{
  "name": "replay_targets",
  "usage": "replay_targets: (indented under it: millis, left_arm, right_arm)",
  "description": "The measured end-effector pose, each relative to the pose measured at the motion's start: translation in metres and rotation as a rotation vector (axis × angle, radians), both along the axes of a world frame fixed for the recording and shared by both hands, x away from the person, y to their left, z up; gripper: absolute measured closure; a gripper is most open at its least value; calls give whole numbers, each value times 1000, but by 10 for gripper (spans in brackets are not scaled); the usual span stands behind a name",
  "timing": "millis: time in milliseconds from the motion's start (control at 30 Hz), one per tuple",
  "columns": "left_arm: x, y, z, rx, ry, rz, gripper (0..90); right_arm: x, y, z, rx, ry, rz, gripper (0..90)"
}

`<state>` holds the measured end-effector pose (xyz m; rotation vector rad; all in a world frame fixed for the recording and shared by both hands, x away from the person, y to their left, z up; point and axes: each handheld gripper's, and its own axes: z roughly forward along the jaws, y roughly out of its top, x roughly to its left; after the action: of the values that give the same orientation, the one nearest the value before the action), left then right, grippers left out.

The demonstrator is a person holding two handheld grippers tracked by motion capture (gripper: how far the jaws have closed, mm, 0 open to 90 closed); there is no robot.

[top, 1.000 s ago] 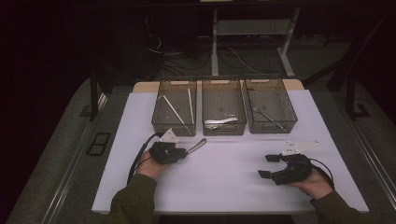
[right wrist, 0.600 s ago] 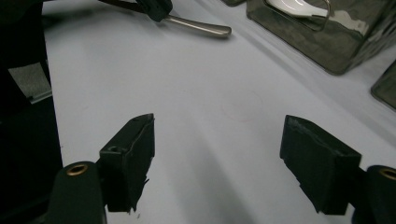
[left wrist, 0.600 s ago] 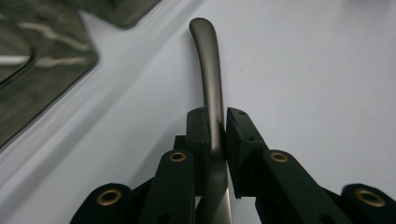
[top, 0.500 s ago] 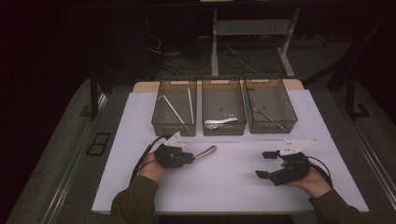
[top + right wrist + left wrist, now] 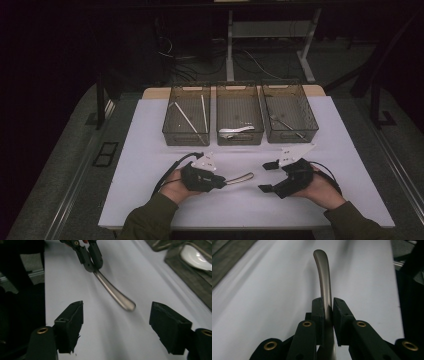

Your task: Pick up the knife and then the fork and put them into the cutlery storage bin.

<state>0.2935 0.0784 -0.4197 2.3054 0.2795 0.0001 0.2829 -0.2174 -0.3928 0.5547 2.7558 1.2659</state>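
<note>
A metal utensil handle point(image 5: 240, 177) sticks out level to the right from my left gripper point(image 5: 222, 181), which is shut on it. In the left gripper view the pads point(image 5: 318, 311) press both sides of the handle point(image 5: 322, 270), and its working end is hidden behind the jaws. My right gripper point(image 5: 267, 176) faces it from the right, open, with the handle tip just short of its jaws. Those jaws have just been closing a little, with nothing between them. In the right gripper view point(image 5: 117, 315) the handle point(image 5: 115, 293) points at me from the left gripper point(image 5: 91, 258).
Three mesh bins stand side by side at the back of the white table top point(image 5: 150, 165). The left bin point(image 5: 185, 139) holds pale sticks, the middle bin point(image 5: 240, 140) a white spoon point(image 5: 236, 131), and the right bin point(image 5: 292, 136) a metal utensil. Cables trail from both grippers.
The left gripper has moved right and nearer the person, turning the handle to point right. The right gripper has moved left toward the handle tip.
</note>
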Motion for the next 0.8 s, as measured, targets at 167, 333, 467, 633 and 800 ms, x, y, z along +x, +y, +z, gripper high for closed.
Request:
replay_targets:
  millis: [167,333,467,633,800]
  left_arm:
    - [-8,-13,2,-2,-12,-82,792]
    - [-16,-24,6,-2,-15,-139,792]
    - [-20,-31,10,-2,-37,-176,792]
    - [-22,-34,12,1,-42,-190,792]
    - [-22,-33,14,5,-45,-196,792]
  right_arm:
    - [2,16,-2,-38,-13,96,359]
    - [0,33,-5,-97,-19,193,428]
    - [-1,47,-11,-153,-14,265,499]
    - [-4,61,-16,-201,9,312,603]
    - [-6,69,-19,-238,8,332,679]
